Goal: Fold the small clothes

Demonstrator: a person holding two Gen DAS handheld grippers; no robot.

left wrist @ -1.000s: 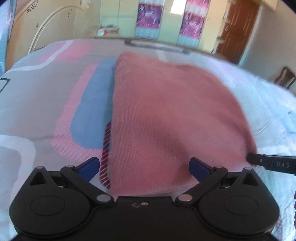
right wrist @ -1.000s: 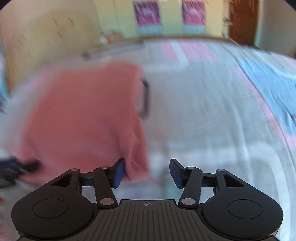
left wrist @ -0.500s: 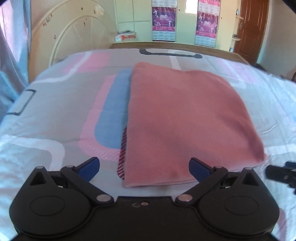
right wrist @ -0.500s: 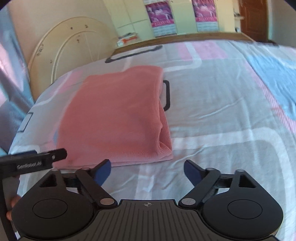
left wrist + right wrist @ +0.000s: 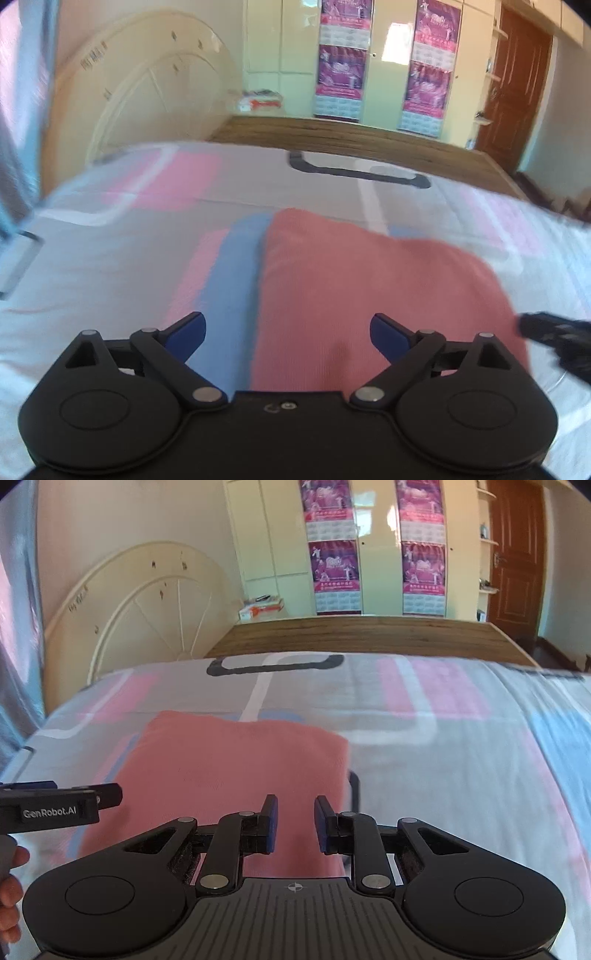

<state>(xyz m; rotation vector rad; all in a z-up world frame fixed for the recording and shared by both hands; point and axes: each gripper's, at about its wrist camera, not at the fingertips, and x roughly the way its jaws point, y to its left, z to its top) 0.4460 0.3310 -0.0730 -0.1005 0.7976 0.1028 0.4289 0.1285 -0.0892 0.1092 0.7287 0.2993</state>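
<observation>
Bedsheet [image 5: 424,738] bears folded pink garment [image 5: 229,760] (left view blurred).

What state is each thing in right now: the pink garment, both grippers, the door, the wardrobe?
Pink garment: folded into a flat rectangle, lying on the bed sheet, held by neither gripper.
Left gripper: jaws wide, closing slightly, nothing between them.
Right gripper: jaws closing, narrow gap, nothing gripped.
Brown door: closed.
Wardrobe doors: closed.
</observation>
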